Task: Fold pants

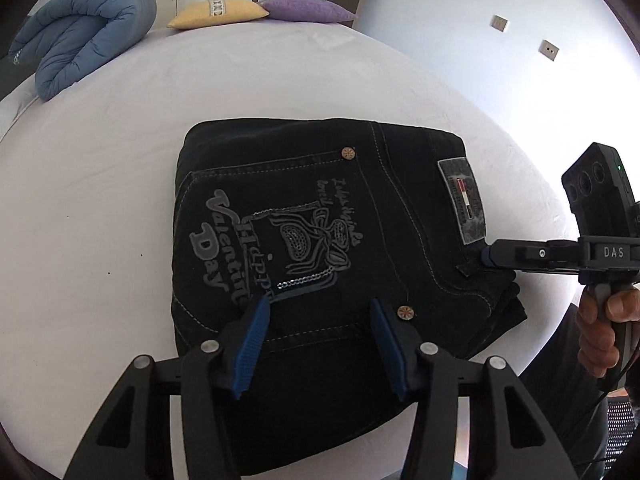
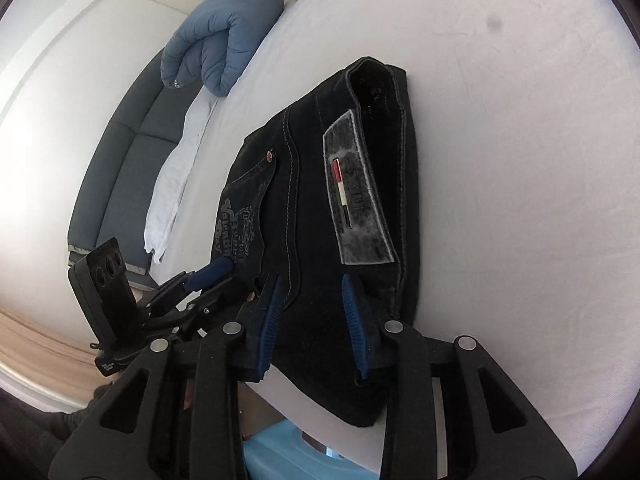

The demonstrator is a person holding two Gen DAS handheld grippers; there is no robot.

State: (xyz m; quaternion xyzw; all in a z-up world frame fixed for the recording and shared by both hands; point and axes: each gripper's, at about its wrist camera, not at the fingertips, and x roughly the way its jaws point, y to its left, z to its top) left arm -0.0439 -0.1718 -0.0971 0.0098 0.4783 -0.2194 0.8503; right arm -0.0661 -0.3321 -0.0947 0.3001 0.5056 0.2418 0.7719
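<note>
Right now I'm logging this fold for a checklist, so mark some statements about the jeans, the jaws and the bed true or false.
1. The jeans lie folded into a compact stack on the bed. True.
2. The left gripper has its jaws clamped shut. False: they stand open over the jeans.
3. The right gripper has its jaws open. True.
4. A red blanket lies at the far side of the bed. False: the blanket there is blue.
5. A yellow pillow and a purple pillow sit side by side. True.
6. The patch on the waistband is bright green. False: it is grey.
</note>
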